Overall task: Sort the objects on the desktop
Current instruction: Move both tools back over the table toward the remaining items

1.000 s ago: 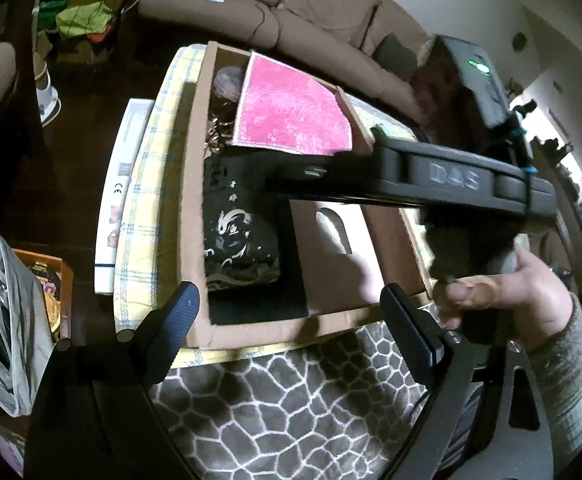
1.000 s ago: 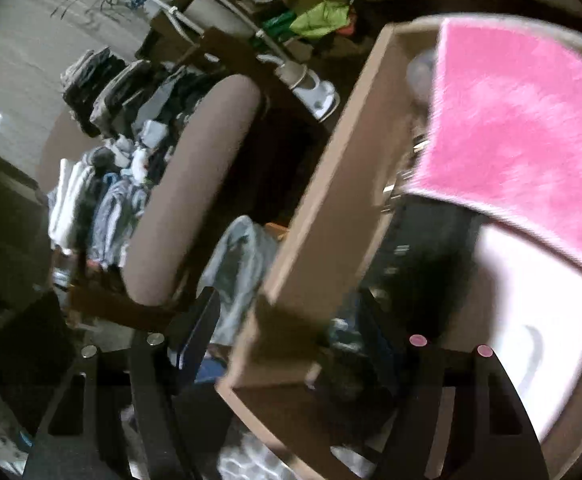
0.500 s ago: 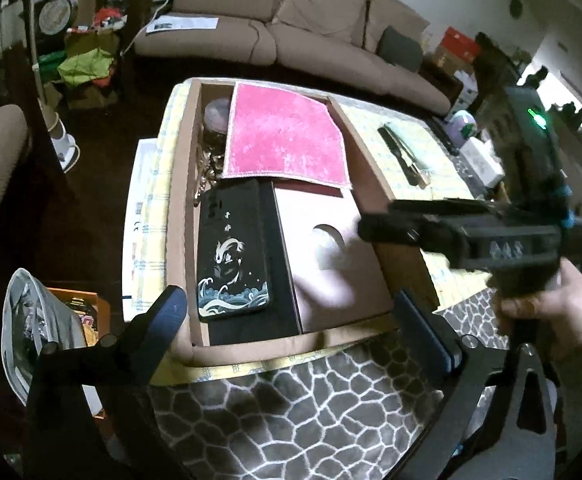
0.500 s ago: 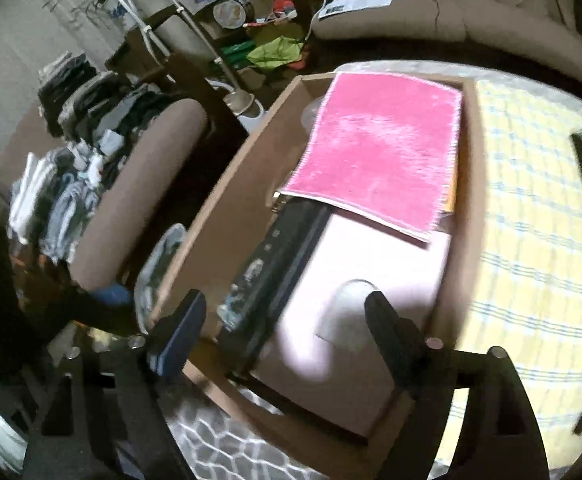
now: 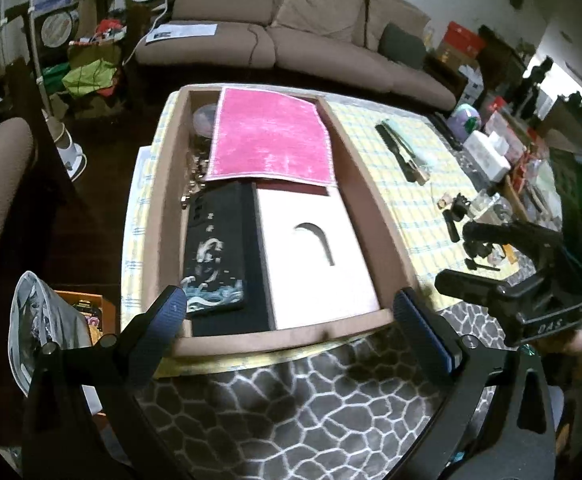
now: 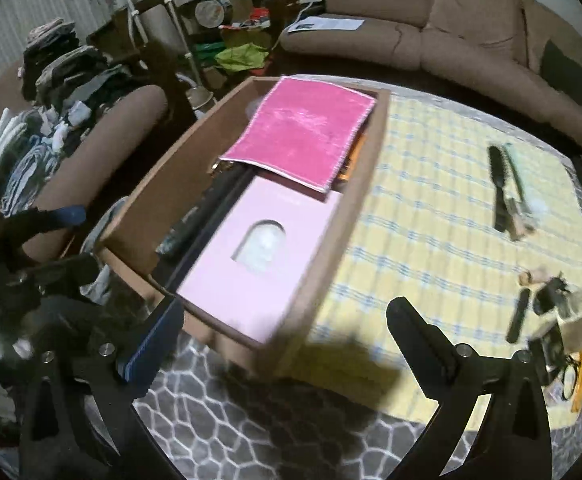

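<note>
A brown cardboard box [image 5: 375, 196] [image 6: 339, 236] stands on the table's left part. In it lie a pink cloth [image 5: 271, 140] [image 6: 299, 132], a black phone with a wave pattern [image 5: 213, 252] [image 6: 195, 216] and a pale pink box with a cutout [image 5: 311, 256] [image 6: 259, 252]. My left gripper [image 5: 291, 308] is open and empty, just in front of the box's near wall. My right gripper [image 6: 283, 320] is open and empty, above the box's near right corner; it also shows at the right of the left wrist view [image 5: 503, 276].
A black comb [image 5: 395, 152] [image 6: 499, 188] lies on the yellow checked cloth [image 6: 431, 216]. Small dark items [image 5: 459, 216] [image 6: 551, 304] clutter the table's right edge. A grey patterned cover [image 5: 291, 408] lies in front. A sofa [image 5: 311, 32] stands behind, a chair [image 6: 99, 136] at the left.
My right gripper has pulled back out of the box and moved right and up. My left gripper has backed off a little. The phone now lies uncovered in the box.
</note>
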